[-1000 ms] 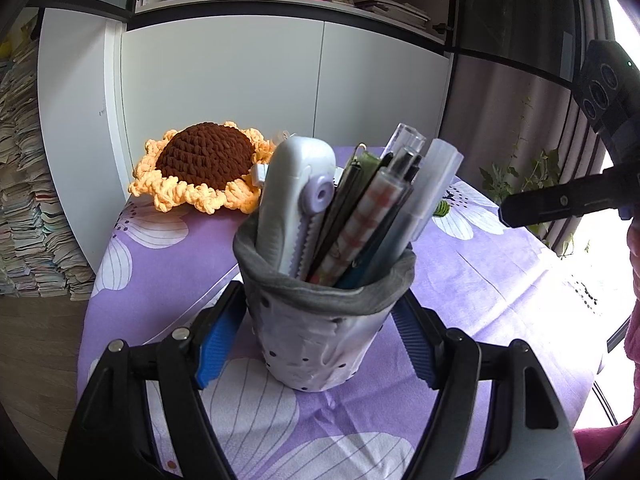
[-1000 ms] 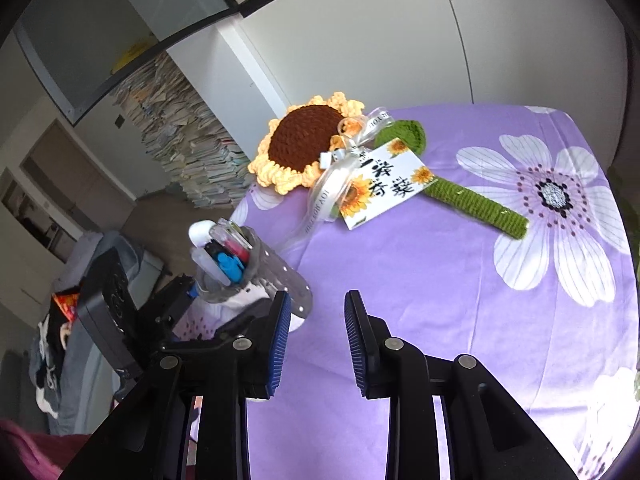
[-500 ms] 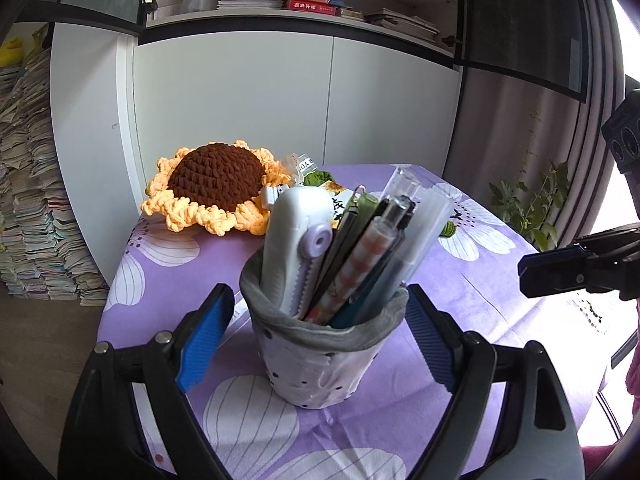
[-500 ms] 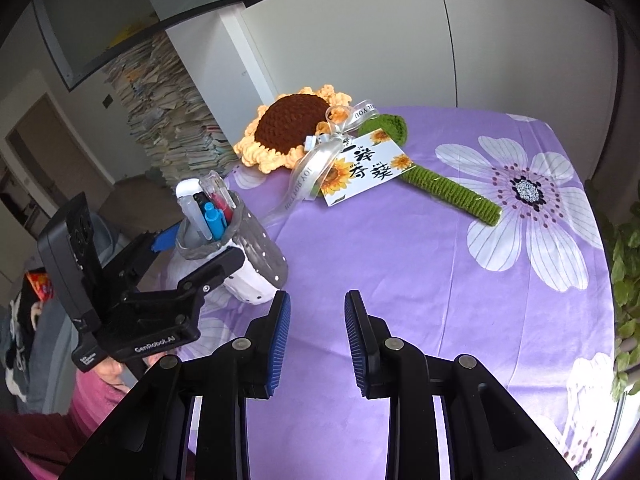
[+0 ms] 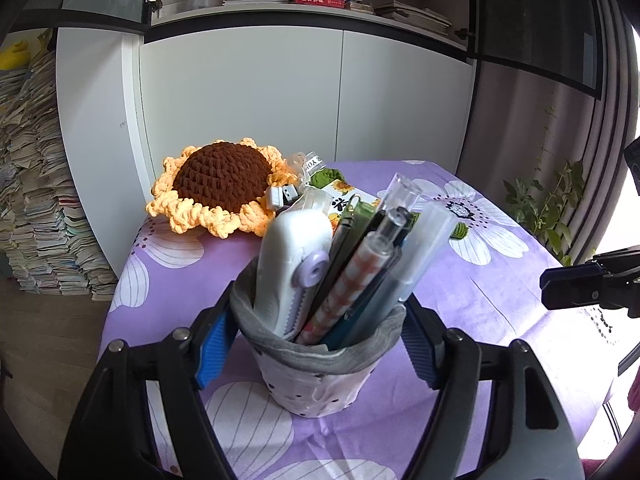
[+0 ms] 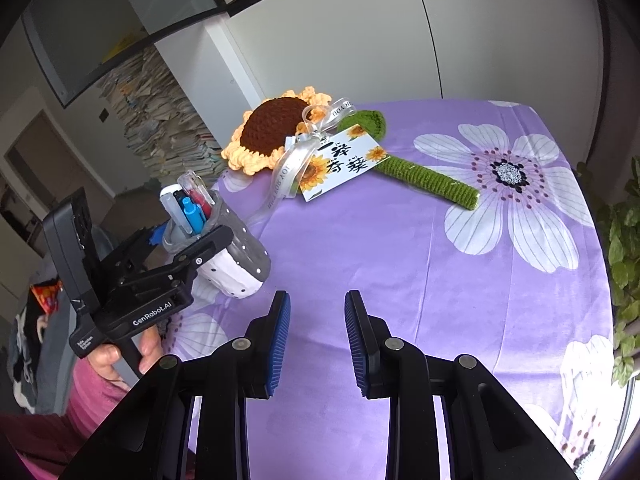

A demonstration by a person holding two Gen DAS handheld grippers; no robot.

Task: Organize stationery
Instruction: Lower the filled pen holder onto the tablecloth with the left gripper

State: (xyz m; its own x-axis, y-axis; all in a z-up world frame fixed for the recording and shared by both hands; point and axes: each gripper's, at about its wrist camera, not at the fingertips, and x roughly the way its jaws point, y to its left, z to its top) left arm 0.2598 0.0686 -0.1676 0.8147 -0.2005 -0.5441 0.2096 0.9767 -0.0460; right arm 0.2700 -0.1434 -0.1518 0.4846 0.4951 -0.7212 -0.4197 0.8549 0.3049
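A grey and white dotted fabric pen holder (image 5: 320,372) stands on the purple flowered tablecloth (image 5: 492,292), full of several pens (image 5: 360,276) and a white correction-tape dispenser (image 5: 294,268). My left gripper (image 5: 318,344) stands around the holder, its blue pads beside both walls, apparently not squeezing. In the right wrist view the holder (image 6: 234,256) is at the left with the left gripper (image 6: 160,276) on it. My right gripper (image 6: 316,332) hovers open and empty over bare cloth near the front.
A crocheted sunflower (image 6: 280,132) with a green stem (image 6: 424,178), ribbon and a printed card (image 6: 340,164) lies at the back of the table. White cabinets (image 5: 280,92) stand behind. Paper stacks (image 5: 36,208) are at the left, a plant (image 6: 624,248) at the right.
The left gripper's jaws widened from gripping the holder, then closed in somewhat around it. The right gripper has drawn back and opened wider.
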